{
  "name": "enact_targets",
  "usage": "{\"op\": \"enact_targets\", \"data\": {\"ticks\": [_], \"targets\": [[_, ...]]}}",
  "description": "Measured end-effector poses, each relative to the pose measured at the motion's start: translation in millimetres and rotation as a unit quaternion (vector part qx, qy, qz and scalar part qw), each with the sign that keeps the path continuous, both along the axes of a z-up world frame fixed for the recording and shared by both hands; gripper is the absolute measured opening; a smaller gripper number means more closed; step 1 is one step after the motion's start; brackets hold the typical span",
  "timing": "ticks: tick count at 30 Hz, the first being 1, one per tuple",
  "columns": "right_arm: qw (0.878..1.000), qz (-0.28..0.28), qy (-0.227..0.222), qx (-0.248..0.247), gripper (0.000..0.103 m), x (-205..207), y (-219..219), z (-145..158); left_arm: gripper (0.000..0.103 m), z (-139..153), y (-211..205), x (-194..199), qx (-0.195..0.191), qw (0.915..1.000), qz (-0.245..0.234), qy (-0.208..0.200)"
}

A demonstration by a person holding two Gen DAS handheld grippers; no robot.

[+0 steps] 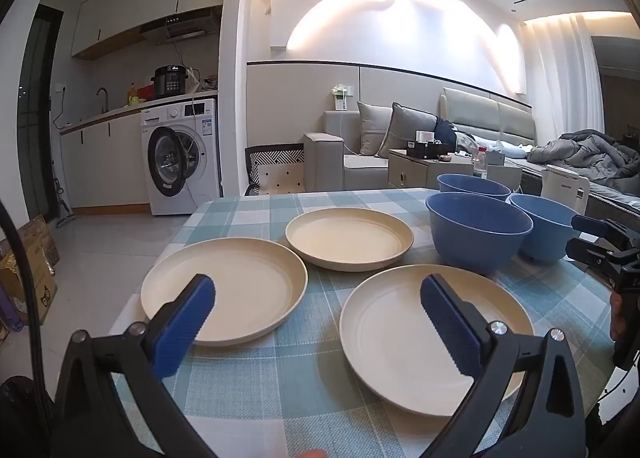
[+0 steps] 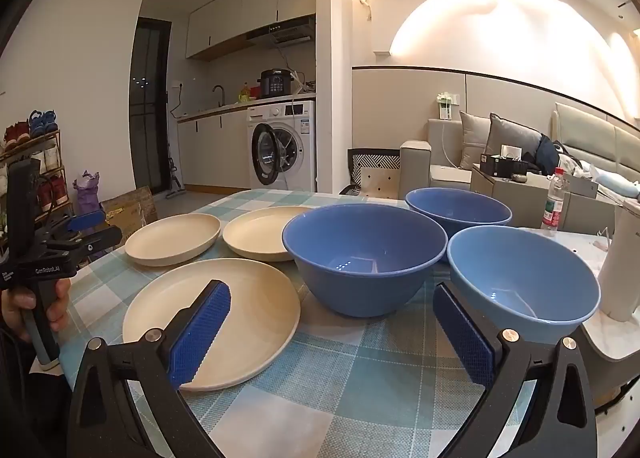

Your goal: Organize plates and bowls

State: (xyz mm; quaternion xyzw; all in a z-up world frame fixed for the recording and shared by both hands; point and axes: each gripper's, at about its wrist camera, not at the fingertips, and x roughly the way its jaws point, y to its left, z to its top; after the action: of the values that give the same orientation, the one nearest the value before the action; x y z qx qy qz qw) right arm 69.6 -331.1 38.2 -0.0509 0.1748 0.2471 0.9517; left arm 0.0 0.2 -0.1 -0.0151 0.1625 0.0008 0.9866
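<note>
Three cream plates lie separately on the checked tablecloth: a left plate (image 1: 224, 290), a far plate (image 1: 349, 238) and a near right plate (image 1: 400, 334). Three blue bowls stand upright beside them: a middle bowl (image 2: 364, 258), a far bowl (image 2: 458, 210) and a lighter right bowl (image 2: 524, 282). My left gripper (image 1: 318, 310) is open and empty, hovering between the left and near right plates. My right gripper (image 2: 332, 322) is open and empty, in front of the middle bowl. The near plate shows in the right wrist view (image 2: 256, 310).
A white kettle (image 2: 622, 262) stands at the table's right edge, next to the light bowl. A water bottle (image 2: 554, 200) stands behind. The table's left edge (image 1: 132, 310) drops to the floor. A sofa and a washing machine stand beyond.
</note>
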Motion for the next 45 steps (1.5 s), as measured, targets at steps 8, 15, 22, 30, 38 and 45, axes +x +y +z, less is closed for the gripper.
{"op": "enact_targets", "data": {"ticks": [8, 15, 22, 30, 38, 45], "targets": [[1.0, 0.0, -0.002, -0.004, 0.103, 0.0, 0.4, -0.1, 0.103, 0.0, 0.1, -0.2, 0.001, 1.0, 0.002, -0.003], [1.0, 0.001, -0.002, -0.003, 0.103, -0.4, 1.1, -0.1, 0.103, 3.5, -1.0, -4.5, -0.002, 0.9999, 0.011, 0.0], [1.0, 0.002, -0.003, -0.003, 0.103, -1.1, 1.3, 0.0, 0.103, 1.8, 0.4, -1.4, 0.0, 1.0, 0.008, -0.001], [1.0, 0.002, -0.004, -0.003, 0.103, -1.2, 1.5, 0.0, 0.103, 1.4, 0.7, 0.0, 0.001, 0.9999, 0.01, -0.001], [1.0, 0.002, -0.005, -0.003, 0.103, -1.5, 1.7, 0.1, 0.103, 1.3, 0.7, 0.5, 0.003, 1.0, 0.009, 0.0], [1.0, 0.003, -0.005, -0.004, 0.103, -1.4, 2.4, -0.2, 0.103, 1.5, 0.7, 0.9, 0.003, 1.0, 0.009, -0.001]]}}
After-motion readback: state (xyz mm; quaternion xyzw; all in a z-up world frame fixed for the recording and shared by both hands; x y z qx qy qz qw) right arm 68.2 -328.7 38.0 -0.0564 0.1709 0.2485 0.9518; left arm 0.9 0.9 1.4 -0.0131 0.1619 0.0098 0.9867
